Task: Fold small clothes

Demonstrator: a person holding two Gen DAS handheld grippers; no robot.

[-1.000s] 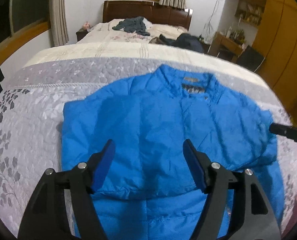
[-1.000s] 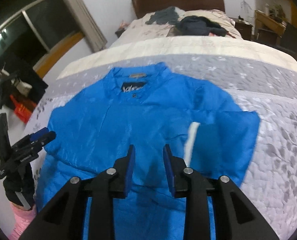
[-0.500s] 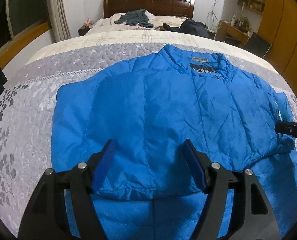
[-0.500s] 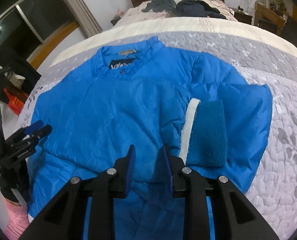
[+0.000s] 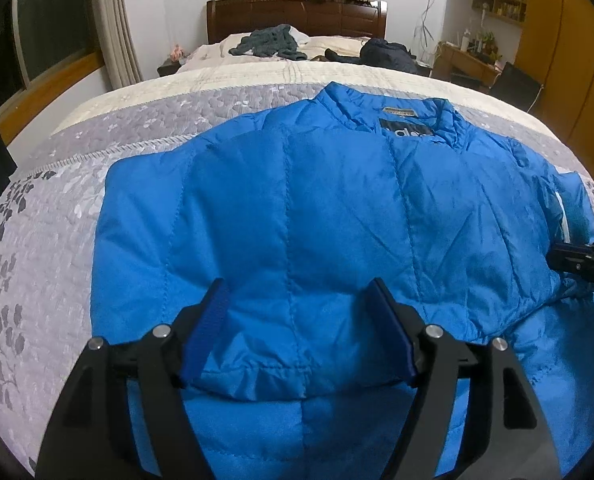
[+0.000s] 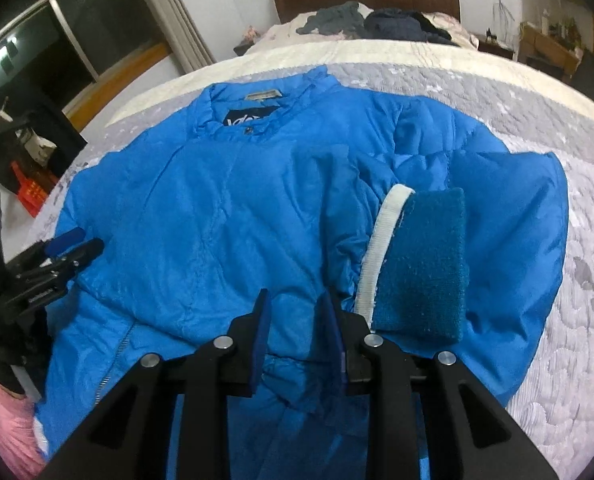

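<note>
The blue padded jacket point(image 5: 337, 220) lies spread on the grey leaf-patterned quilt point(image 5: 37, 240) of the bed, its collar and dark neck label point(image 5: 407, 133) at the far end and its hem nearest the cameras. Both sleeves appear already turned in over the body: on the jacket's right side the knitted teal cuff point(image 6: 421, 264) with its white edging rests on top of the chest panel, and on the left side the folded edge looks straight and tidy. A layer of the body also seems laid over the lower hem panel, though how that fold is made I cannot tell.

So I judge the side folds done and the lengthwise fold, hem toward collar, as what is left, plus any final smoothing.

The left gripper point(image 5: 297, 324) hangs over the jacket's lower middle with its blue pads spread wide, holding nothing. The right gripper point(image 6: 295, 324) sits near the hem beside the cuff, jaws partly apart; blue cloth shows between them, but whether they pinch it I cannot tell.

Beyond the jacket's collar, dark clothes point(image 5: 271, 42) lie heaped near the wooden headboard point(image 5: 297, 12).
</note>
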